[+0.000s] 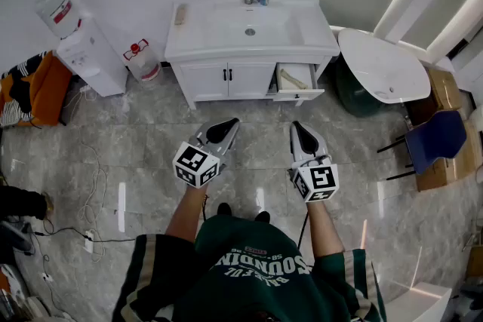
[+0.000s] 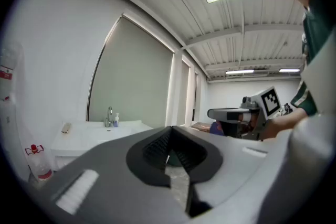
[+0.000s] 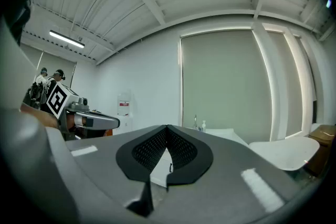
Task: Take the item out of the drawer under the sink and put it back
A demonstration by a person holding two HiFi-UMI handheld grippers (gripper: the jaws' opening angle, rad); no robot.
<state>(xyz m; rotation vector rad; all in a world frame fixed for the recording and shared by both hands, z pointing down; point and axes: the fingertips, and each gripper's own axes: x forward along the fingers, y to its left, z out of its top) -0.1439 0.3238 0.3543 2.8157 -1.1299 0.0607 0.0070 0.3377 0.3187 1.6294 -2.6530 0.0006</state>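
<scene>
A white sink cabinet (image 1: 249,38) stands against the far wall. Its right-hand drawer (image 1: 297,93) is pulled open under the basin, and a pale beige item (image 1: 290,80) lies inside. My left gripper (image 1: 225,129) and my right gripper (image 1: 303,133) are held level side by side over the tiled floor, well short of the cabinet. Both are shut with nothing between the jaws. In the left gripper view the jaw tips (image 2: 170,128) meet, with the sink (image 2: 97,134) far off on the left. The right gripper view shows shut tips (image 3: 167,126) and the sink (image 3: 218,134) beyond.
A water dispenser (image 1: 84,41) and a bottle with a red cap (image 1: 141,60) stand left of the cabinet. To its right are a round white table (image 1: 381,65) and a blue chair (image 1: 435,138). Cables (image 1: 90,185) trail over the floor at the left.
</scene>
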